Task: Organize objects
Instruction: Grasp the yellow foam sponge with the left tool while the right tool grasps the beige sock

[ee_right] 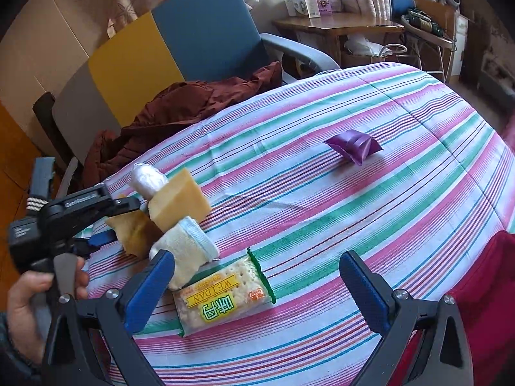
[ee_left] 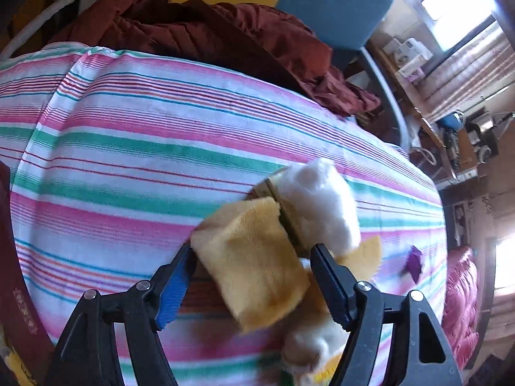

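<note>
A plush toy [ee_left: 257, 257] made of yellow and white soft pieces sits between the fingers of my left gripper [ee_left: 253, 251]. The jaws stand wide and do not visibly press on it, and its lower end is blurred. In the right wrist view the same toy [ee_right: 177, 202] hangs by the left gripper [ee_right: 119, 222] at the bed's near left edge. My right gripper [ee_right: 257, 257] is open and empty, just above a cracker packet [ee_right: 222, 296] lying on the striped bedcover [ee_right: 354, 212]. A small purple packet [ee_right: 352, 146] lies farther back; in the left wrist view the purple packet [ee_left: 413, 262] is at the right.
A rust-brown jacket [ee_right: 180, 106] is heaped at the bed's far side against a blue and yellow chair [ee_right: 206, 32]. A wooden table [ee_right: 338, 27] with boxes stands behind. A red cloth [ee_right: 492, 289] lies at the right. A person's hand [ee_right: 29, 302] holds the left gripper's handle.
</note>
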The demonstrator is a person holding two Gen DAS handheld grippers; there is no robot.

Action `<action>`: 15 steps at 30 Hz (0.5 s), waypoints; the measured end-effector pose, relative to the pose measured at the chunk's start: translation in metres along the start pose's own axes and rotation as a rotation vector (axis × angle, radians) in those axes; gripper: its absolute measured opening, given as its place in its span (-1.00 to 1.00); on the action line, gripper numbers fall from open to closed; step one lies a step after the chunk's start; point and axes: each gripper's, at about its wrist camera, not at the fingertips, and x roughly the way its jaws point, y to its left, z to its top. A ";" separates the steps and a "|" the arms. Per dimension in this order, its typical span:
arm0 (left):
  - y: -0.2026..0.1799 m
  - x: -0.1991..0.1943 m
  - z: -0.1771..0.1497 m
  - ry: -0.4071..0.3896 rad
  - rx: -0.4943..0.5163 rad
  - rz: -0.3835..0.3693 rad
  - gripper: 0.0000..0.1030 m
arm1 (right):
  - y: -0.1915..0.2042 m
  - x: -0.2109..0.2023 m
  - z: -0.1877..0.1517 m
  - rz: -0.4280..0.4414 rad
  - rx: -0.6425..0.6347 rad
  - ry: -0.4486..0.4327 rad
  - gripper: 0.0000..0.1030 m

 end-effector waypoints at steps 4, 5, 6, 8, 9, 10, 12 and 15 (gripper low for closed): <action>0.006 0.013 -0.002 0.016 0.021 0.010 0.42 | 0.000 0.002 0.000 -0.005 -0.003 0.004 1.00; 0.006 0.011 -0.005 -0.001 0.049 0.007 0.42 | -0.001 0.003 0.000 -0.005 -0.001 0.006 1.00; 0.007 0.010 -0.008 -0.007 0.067 0.013 0.34 | -0.002 0.004 0.000 -0.007 0.000 0.008 1.00; 0.009 0.007 -0.012 -0.008 0.077 0.007 0.25 | -0.004 0.005 0.001 -0.011 0.007 0.010 1.00; 0.010 0.006 -0.014 0.000 0.080 -0.005 0.17 | -0.005 0.006 0.001 -0.011 0.011 0.011 1.00; 0.011 0.004 -0.015 0.006 0.088 -0.013 0.12 | -0.006 0.006 0.002 -0.009 0.017 0.013 1.00; 0.012 -0.001 -0.022 0.002 0.114 -0.021 0.07 | -0.010 0.008 0.002 0.006 0.035 0.022 1.00; 0.014 -0.007 -0.035 0.018 0.137 -0.053 -0.05 | -0.008 0.012 0.002 0.050 0.039 0.043 1.00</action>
